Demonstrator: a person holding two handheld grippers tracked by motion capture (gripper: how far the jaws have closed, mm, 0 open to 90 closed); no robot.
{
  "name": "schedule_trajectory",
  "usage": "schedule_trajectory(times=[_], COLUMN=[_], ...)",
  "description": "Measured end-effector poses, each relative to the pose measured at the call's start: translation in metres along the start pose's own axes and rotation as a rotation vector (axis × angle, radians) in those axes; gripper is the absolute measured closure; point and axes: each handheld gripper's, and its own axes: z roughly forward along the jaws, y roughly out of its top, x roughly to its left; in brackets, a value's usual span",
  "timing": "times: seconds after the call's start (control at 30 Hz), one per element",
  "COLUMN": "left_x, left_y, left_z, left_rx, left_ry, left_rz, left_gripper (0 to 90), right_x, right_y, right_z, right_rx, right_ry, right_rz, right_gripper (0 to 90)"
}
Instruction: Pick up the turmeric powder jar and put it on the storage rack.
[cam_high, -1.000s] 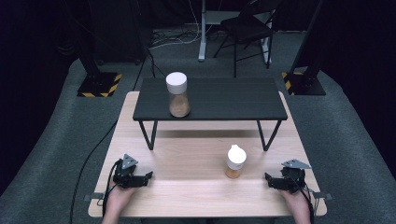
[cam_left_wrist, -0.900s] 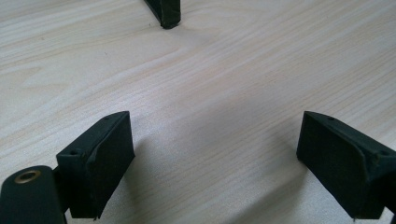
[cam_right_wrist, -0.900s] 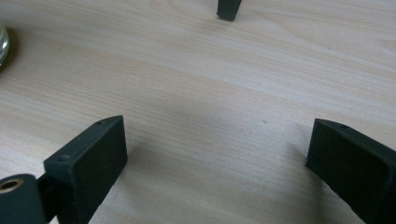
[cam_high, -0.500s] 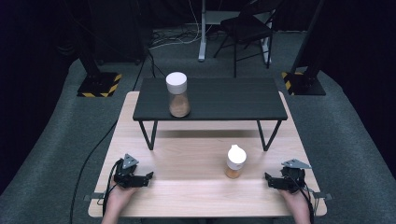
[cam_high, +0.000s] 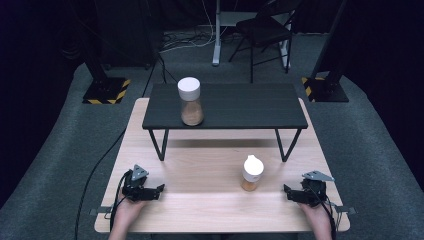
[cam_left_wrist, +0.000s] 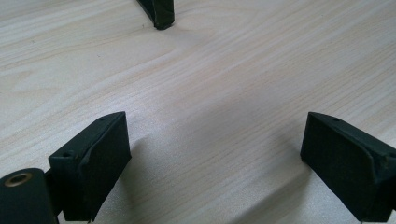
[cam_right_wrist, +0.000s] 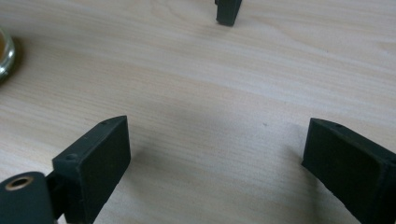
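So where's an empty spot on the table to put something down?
The wooden table is bare between the left gripper and the small jar. The black shelf is free to the right of the big jar. It is tighter between the small jar and the right gripper.

**A recording studio set up for tabletop trials**

A pale wooden desk (cam_high: 210, 200) stands alone on grey carpet (cam_high: 65, 165) in a darkened studio or lab, black drapes closing off the walls. Stand bases marked with yellow-and-black hazard tape (cam_high: 106, 91) flank the desk at both sides, cables (cam_high: 185, 40) trail across the floor behind, and a folding chair (cam_high: 265, 30) waits at the back beside a metal post (cam_high: 217, 35).
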Motion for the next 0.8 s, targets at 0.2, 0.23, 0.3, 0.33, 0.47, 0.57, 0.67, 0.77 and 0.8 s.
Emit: schedule_trajectory(times=[0.2, 0.23, 0.3, 0.33, 0.47, 0.57, 0.67, 0.77, 0.8], left_x=[0.0, 0.0, 0.0, 0.0, 0.0, 0.0, 0.001, 0.001, 0.001], left_y=[0.0, 0.0, 0.0, 0.0, 0.0, 0.001, 0.002, 0.002, 0.002], left_z=[0.0, 0.0, 0.0, 0.0, 0.001, 0.001, 0.002, 0.002, 0.002], left_rx=[0.0, 0.001, 0.001, 0.0, 0.0, -0.001, 0.002, 0.002, 0.002], left_ry=[-0.001, -0.001, -0.001, -0.001, -0.002, -0.004, -0.005, -0.005, -0.005], left_rz=[0.001, 0.001, 0.002, -0.001, -0.001, -0.001, 0.004, 0.004, 0.004], left_gripper=[7.4, 7.4, 7.3, 7.3, 7.2, 7.0, 6.9, 6.9, 6.9], right_x=[0.0, 0.0, 0.0, 0.001, 0.003, 0.003, 0.003, 0.005, 0.006], right_y=[-0.004, -0.005, -0.008, -0.009, -0.013, -0.015, -0.016, -0.016, -0.015], right_z=[-0.007, -0.009, -0.013, -0.015, -0.02, -0.024, -0.028, -0.032, -0.034], right_rx=[-0.048, -0.06, -0.086, -0.096, -0.145, -0.18, -0.208, -0.234, -0.243], right_ry=[0.007, 0.01, 0.013, 0.016, 0.03, 0.058, 0.089, 0.109, 0.119], right_rz=[0.006, 0.008, 0.009, 0.007, 0.009, 0.019, 0.031, 0.035, 0.036], right_gripper=[7.0, 7.0, 7.1, 7.1, 7.2, 8.5, 8.5, 8.1, 8.0])
